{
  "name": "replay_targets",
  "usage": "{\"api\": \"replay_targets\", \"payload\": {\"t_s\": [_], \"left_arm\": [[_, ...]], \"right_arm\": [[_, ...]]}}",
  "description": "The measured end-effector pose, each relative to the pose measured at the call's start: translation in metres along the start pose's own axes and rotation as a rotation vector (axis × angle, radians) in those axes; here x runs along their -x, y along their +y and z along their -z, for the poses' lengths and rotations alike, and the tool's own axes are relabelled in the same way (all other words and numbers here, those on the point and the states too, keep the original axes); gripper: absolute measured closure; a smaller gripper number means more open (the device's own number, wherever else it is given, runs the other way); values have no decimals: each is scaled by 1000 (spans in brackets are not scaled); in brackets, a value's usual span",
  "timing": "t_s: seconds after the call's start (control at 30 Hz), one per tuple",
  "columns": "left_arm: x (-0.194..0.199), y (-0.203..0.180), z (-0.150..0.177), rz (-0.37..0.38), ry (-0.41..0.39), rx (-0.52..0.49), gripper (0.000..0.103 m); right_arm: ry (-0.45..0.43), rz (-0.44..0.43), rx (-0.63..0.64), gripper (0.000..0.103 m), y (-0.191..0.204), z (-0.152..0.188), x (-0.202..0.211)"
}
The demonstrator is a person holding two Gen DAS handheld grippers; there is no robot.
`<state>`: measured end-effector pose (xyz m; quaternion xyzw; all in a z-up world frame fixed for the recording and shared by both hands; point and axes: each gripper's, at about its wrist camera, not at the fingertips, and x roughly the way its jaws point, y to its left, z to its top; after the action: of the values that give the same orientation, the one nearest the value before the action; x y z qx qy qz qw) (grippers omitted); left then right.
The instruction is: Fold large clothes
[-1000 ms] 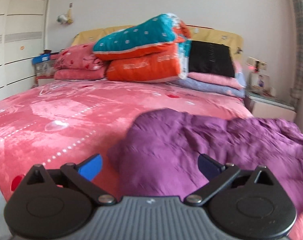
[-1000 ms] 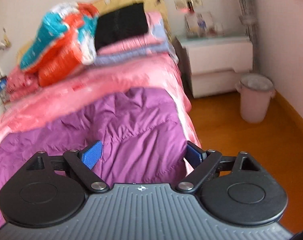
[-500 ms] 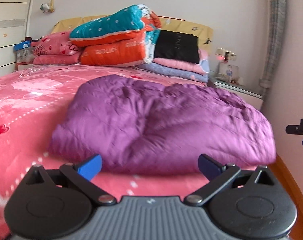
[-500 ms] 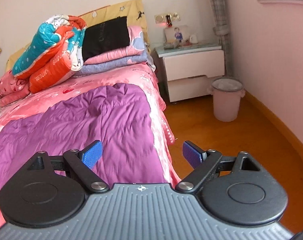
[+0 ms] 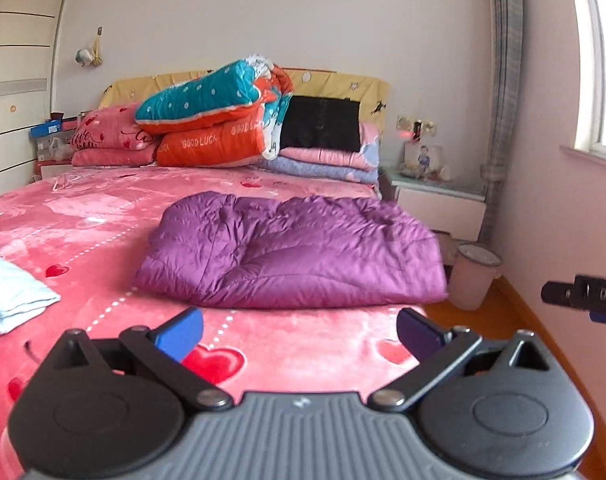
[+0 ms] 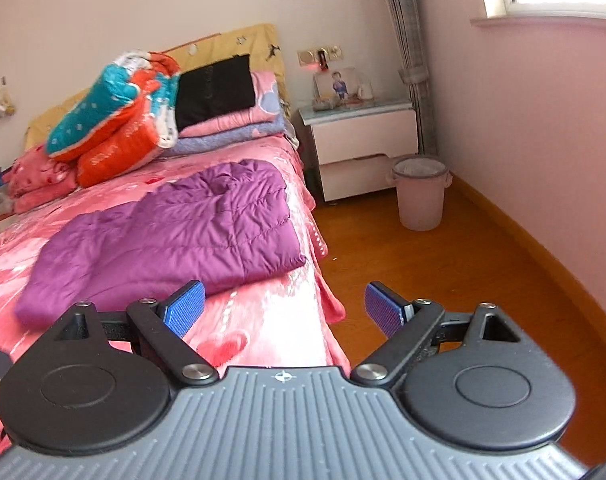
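A purple quilted jacket [image 5: 291, 252] lies folded into a rough rectangle on the pink bedspread [image 5: 103, 216], near the bed's right edge; it also shows in the right wrist view as the purple jacket [image 6: 175, 236]. My left gripper [image 5: 299, 332] hangs open over the bed's foot, well short of the jacket, with nothing between its fingers. My right gripper [image 6: 283, 312] is open too, held back over the bed's right front corner and the floor, apart from the jacket. Part of the right gripper [image 5: 583, 296] shows at the right edge of the left wrist view.
Folded quilts and pillows [image 5: 223, 124] are stacked at the headboard. A folded pale blue cloth [image 5: 11, 292] lies at the bed's left. A white nightstand [image 6: 363, 148] and a pink bin [image 6: 419, 192] stand on the wooden floor [image 6: 443, 280] to the right.
Both grippers have pulled back from the jacket toward the foot of the bed. The jacket, which filled the views a second ago, now lies well ahead of them.
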<state>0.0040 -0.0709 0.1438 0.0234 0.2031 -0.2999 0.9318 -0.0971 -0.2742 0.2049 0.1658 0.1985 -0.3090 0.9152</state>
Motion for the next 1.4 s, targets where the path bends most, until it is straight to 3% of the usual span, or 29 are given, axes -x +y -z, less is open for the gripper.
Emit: {"api": "replay_targets", "payload": {"t_s": [0.3, 0.73, 0.97, 1.4], "left_arm": [[116, -24, 1, -13, 0, 14, 1], [211, -31, 4, -71, -27, -9, 1], [227, -25, 12, -96, -47, 0, 1], [226, -28, 22, -153, -39, -29, 1]], "right_arm": [[-100, -25, 81, 0, -12, 9, 148], [-171, -94, 72, 0, -23, 8, 262], [-204, -115, 114, 0, -18, 8, 286], [-207, -118, 143, 0, -27, 15, 280]]}}
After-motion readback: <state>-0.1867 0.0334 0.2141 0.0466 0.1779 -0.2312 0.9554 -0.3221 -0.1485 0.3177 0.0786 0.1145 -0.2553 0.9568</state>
